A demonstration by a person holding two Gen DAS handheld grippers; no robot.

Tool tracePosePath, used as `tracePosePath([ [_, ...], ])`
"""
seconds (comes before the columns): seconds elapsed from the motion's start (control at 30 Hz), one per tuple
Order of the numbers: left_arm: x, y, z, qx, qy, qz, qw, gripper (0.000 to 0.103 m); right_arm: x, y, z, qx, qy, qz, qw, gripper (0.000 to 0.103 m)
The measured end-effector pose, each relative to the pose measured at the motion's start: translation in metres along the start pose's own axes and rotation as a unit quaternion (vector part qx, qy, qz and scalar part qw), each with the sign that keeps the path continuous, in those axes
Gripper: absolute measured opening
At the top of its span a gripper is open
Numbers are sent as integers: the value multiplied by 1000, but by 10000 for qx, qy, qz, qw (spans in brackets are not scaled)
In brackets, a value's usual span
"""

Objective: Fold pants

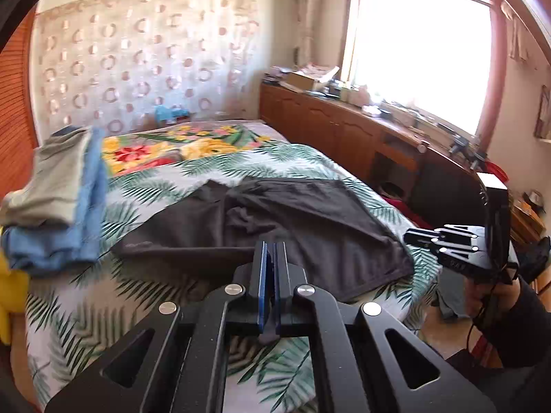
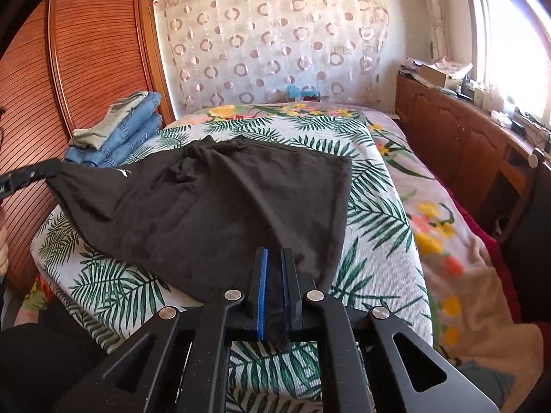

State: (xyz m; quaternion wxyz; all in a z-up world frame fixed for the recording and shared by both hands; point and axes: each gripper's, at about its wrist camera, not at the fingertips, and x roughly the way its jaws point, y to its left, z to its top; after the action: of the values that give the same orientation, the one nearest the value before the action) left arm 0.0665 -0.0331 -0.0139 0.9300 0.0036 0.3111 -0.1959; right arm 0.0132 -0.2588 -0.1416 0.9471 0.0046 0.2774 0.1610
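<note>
Dark grey pants [image 1: 292,227] lie spread and wrinkled on the palm-leaf bedspread [image 1: 103,309]. My left gripper [image 1: 273,251] is shut on the near hem of the pants; a bit of dark cloth shows between its blue pads. My right gripper [image 2: 274,261] is shut on another near corner of the pants [image 2: 224,199], with cloth pinched between its pads. In the right wrist view the left gripper [image 2: 31,175] holds the pants' left corner lifted. In the left wrist view the right gripper [image 1: 447,241] sits at the pants' right edge.
A stack of folded jeans and a grey garment [image 2: 120,127] sits at the bed's left side by the wooden wardrobe [image 2: 69,69]. A wooden cabinet [image 1: 344,130] with clutter runs along the window side. A floral blanket [image 2: 447,241] covers the bed's right side.
</note>
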Motion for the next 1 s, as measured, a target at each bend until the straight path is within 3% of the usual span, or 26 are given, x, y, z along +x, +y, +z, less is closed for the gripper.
tracePosePath([
  [0.47,61,-63,48,663,250,-710,9950,3,6,-9,2,74,33,-54,10000,10],
  [0.6,72,-74,52,777,284,-715,9940,3,5,-11,3,113,24,-82,9999,10],
  [0.83,75,-56,43,509,386,-421,9971,4,9,-6,2,64,39,-19,10000,10],
  [0.9,75,-49,38,484,409,-229,9977,16,14,-3,2,52,55,25,10000,10],
  [0.97,71,-40,33,418,334,-119,9985,41,18,1,3,36,57,64,10000,10],
  [1.0,71,-37,31,390,304,-80,9987,45,20,3,3,35,62,59,10000,10],
])
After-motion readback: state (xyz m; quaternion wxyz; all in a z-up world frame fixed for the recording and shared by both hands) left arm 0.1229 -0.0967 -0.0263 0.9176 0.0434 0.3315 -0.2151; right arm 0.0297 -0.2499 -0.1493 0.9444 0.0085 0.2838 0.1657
